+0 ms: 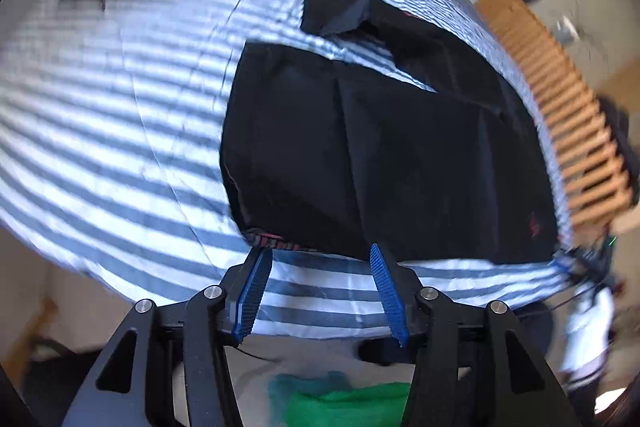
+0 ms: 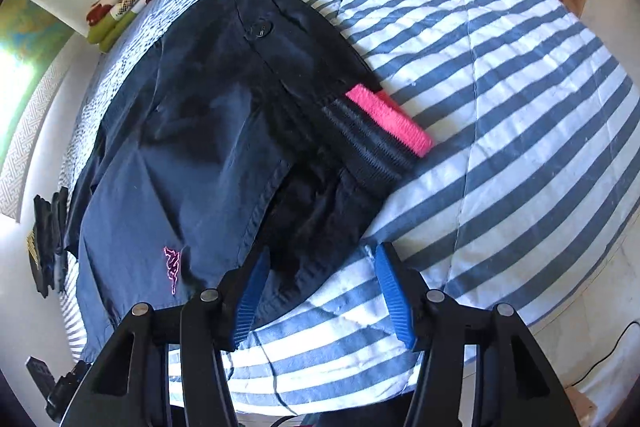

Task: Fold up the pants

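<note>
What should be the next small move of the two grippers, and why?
Probably lower both and close on the near edge of the dark pants. The left gripper and the right gripper both stand open just above that edge, holding nothing, and the pants lie spread on the striped cover.

- The left gripper [image 1: 322, 251] is built from matte black linkage arms, each pinned by a round silver screw [image 1: 212, 292].
- Its two fingers are lined with ribbed blue pads [image 1: 256, 291], narrowing towards the tips.
- The right gripper [image 2: 320, 255] is made to the same pattern: black angular arms with triangular cut-outs and silver pivot screws [image 2: 435, 295].
- Its blue pads [image 2: 394, 291] are finely grooved along their length.
- A thin dark cable [image 2: 272, 367] is seen trailing beneath the right gripper.
</note>
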Available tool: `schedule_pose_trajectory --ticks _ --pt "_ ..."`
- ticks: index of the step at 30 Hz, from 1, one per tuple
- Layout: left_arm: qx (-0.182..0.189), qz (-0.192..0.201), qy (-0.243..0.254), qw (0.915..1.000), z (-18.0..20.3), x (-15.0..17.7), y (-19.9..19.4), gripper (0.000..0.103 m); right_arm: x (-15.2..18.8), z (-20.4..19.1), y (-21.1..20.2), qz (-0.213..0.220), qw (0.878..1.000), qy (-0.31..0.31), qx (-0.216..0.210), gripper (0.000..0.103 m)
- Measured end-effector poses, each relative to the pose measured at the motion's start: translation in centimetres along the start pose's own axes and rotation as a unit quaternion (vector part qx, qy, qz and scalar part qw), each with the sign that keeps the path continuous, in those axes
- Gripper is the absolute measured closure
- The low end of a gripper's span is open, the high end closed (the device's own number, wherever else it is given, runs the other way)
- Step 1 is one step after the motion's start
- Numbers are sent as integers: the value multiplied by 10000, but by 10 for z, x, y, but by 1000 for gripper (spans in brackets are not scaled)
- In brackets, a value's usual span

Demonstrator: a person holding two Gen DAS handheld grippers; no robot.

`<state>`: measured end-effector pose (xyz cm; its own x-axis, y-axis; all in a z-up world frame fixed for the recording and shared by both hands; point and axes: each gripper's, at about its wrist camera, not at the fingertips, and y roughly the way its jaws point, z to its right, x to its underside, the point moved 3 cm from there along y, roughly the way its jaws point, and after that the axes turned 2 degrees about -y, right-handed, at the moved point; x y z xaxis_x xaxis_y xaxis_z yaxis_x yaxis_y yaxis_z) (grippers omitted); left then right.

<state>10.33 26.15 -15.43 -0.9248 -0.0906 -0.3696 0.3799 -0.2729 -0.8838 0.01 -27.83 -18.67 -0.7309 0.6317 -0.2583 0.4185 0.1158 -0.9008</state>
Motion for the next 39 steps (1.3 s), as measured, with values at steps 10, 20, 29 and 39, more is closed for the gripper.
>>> schedule_pose_trajectory --ticks 10,20,29,39 --pt "-2230 253 3612 9051 44 22 11 48 14 -61 -18 26 9756 -2102 626 52" --pt "-2215 48 4178 8811 39 18 47 85 37 -90 -12 -279 9642 -2632 181 52" --pt "-1857 460 3779 9059 52 -46 26 98 78 -171 11 -374 8804 -4716 331 52" --pt "-1777 866 3707 9075 73 -78 -2 98 98 -189 32 -336 8253 -5568 884 52"
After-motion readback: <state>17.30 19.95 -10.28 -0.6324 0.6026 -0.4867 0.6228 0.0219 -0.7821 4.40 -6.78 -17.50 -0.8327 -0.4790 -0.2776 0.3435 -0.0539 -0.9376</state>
